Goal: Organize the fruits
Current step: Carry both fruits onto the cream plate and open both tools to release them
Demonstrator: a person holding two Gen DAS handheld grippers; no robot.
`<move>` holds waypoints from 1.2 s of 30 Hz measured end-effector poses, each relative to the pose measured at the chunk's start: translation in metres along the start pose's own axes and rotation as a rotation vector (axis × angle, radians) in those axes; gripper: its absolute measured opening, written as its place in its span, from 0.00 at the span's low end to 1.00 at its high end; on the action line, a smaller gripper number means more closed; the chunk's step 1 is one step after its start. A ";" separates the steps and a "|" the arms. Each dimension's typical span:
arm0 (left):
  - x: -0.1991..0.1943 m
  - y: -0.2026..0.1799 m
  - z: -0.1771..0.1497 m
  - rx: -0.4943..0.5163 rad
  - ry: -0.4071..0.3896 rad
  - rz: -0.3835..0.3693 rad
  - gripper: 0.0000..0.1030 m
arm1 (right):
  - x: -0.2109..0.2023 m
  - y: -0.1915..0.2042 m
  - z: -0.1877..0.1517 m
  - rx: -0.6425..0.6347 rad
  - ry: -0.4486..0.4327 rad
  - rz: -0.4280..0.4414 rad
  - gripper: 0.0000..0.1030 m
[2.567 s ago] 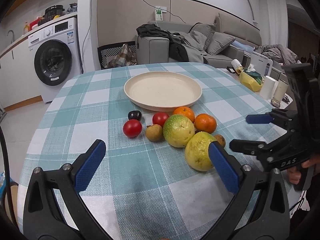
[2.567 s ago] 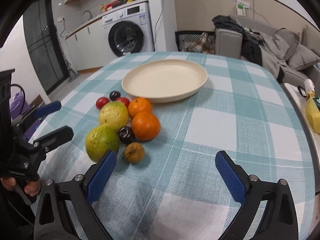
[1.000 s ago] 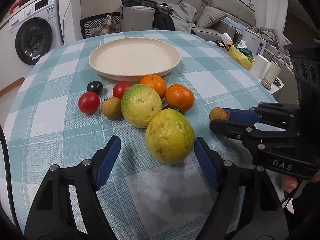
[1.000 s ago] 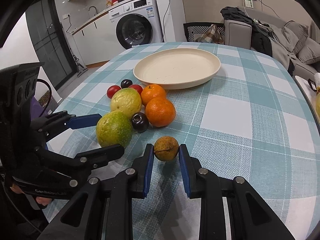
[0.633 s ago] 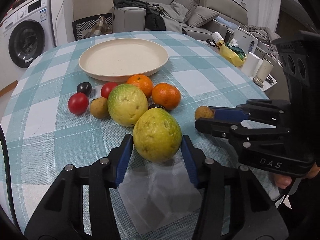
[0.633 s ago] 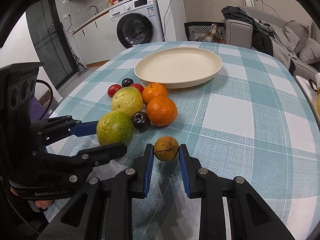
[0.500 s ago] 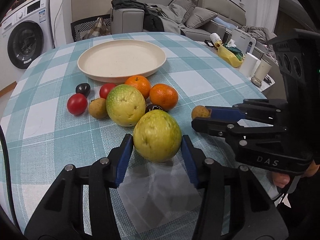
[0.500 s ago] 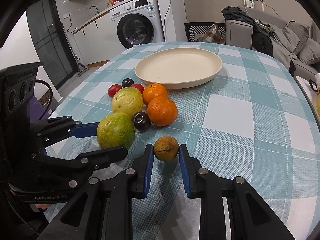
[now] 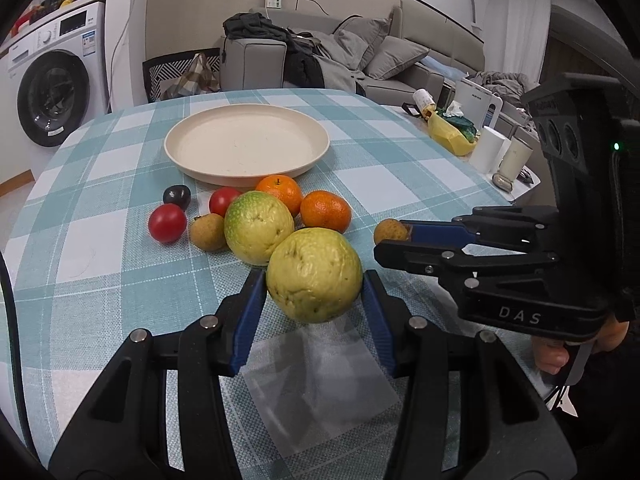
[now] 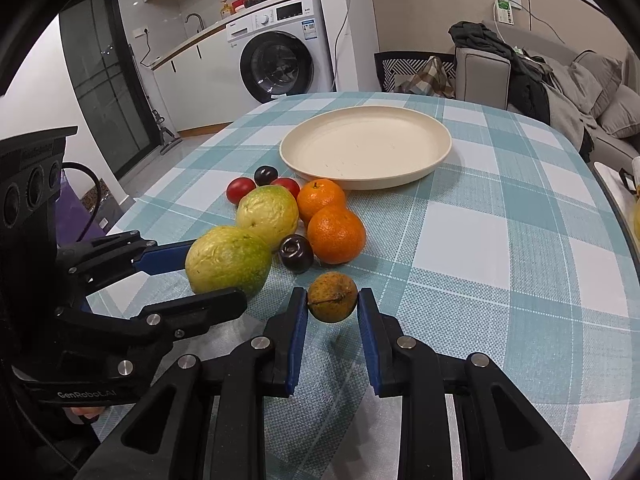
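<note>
My left gripper [image 9: 315, 286] is shut on a large yellow-green guava [image 9: 314, 275] and holds it just above the checked tablecloth. My right gripper [image 10: 333, 300] is shut on a small brown round fruit [image 10: 332, 297], also lifted slightly. On the table lie a second guava [image 9: 258, 227], two oranges [image 9: 325, 210], two red tomatoes [image 9: 167, 223], a dark plum [image 9: 177, 195], another small brown fruit [image 9: 206, 231] and a second dark plum [image 10: 296, 253]. An empty cream plate [image 9: 247, 144] stands behind them.
The round table [image 10: 520, 240] drops off at its right edge, where cups, a yellow bag and a kettle [image 9: 478, 106] stand on a side surface. A washing machine [image 9: 52, 80] and a sofa [image 9: 360, 60] are beyond the table.
Both grippers closed on their fruits: the left on the near guava, the right on the small brown fruit. Both have since risen slightly with the fruits held.
</note>
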State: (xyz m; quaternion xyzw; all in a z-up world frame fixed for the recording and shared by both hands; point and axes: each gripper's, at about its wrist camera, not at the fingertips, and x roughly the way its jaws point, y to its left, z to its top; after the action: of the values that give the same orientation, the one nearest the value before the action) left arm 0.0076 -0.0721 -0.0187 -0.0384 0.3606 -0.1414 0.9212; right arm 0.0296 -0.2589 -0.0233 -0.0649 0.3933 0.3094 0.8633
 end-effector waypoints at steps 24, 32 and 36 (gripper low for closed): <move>-0.006 0.044 0.063 -0.015 -0.156 0.122 0.45 | -0.007 0.001 0.046 -0.004 -0.121 0.008 0.26; 0.025 0.054 0.081 0.003 -0.134 0.119 0.45 | 0.004 -0.007 0.068 0.002 -0.126 0.006 0.26; 0.044 0.060 0.088 -0.003 -0.116 0.119 0.45 | 0.014 -0.015 0.079 0.027 -0.118 0.001 0.26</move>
State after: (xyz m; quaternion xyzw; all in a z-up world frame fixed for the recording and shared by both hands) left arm 0.1114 -0.0304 0.0071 -0.0266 0.3084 -0.0834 0.9472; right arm 0.0957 -0.2364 0.0187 -0.0345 0.3458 0.3076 0.8858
